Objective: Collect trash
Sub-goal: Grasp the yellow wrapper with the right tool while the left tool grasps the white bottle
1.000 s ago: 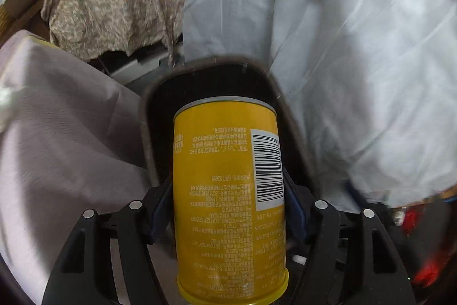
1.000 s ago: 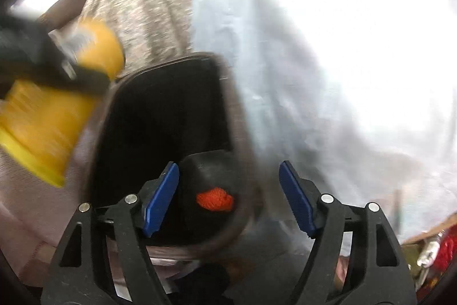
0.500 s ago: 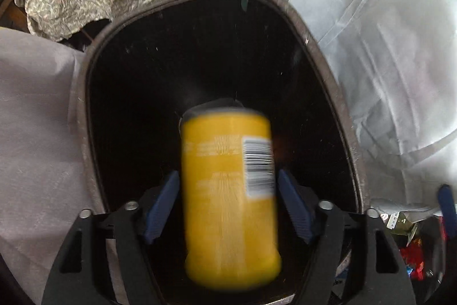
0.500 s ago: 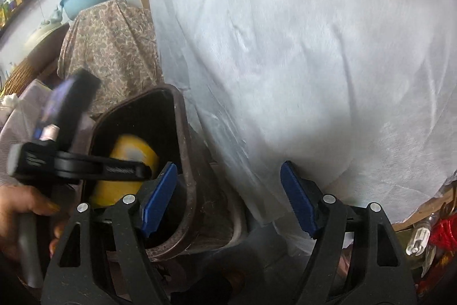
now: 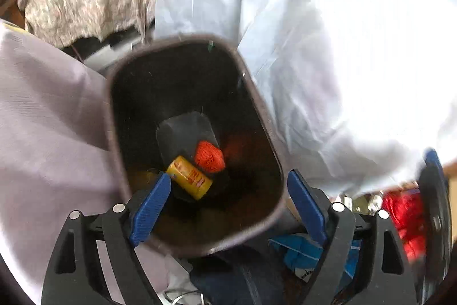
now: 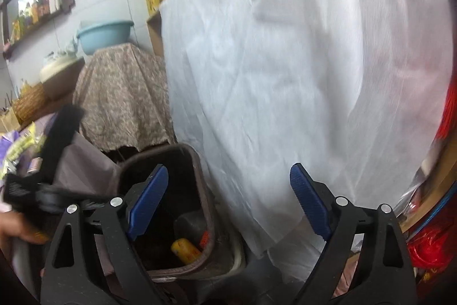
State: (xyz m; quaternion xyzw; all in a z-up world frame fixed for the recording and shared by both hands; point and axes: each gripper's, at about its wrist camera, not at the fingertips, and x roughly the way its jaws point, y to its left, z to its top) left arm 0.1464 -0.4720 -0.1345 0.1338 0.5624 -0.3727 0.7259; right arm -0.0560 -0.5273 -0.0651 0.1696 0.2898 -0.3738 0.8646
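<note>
A yellow can (image 5: 190,177) lies on its side at the bottom of a dark brown trash bin (image 5: 257,102), next to an orange-red net ball (image 5: 209,157) and a dark block. My left gripper (image 5: 228,203) is open and empty above the bin's near rim. The bin (image 6: 200,179) and the can (image 6: 185,246) also show in the right wrist view. My right gripper (image 6: 230,203) is open and empty, raised to the right of the bin. The left gripper (image 6: 45,162) shows there at the left edge, held in a hand.
A white cloth (image 5: 328,47) hangs right of the bin, a lilac cloth (image 5: 48,119) lies left of it. A floral cloth (image 6: 122,93) covers a stand behind, with a blue basin (image 6: 104,35) on top. Red packaging (image 5: 405,216) lies at the right.
My left gripper opened over the bin and the yellow can fell to the bottom. The left gripper has pulled back. My right gripper has lifted and swung right.
</note>
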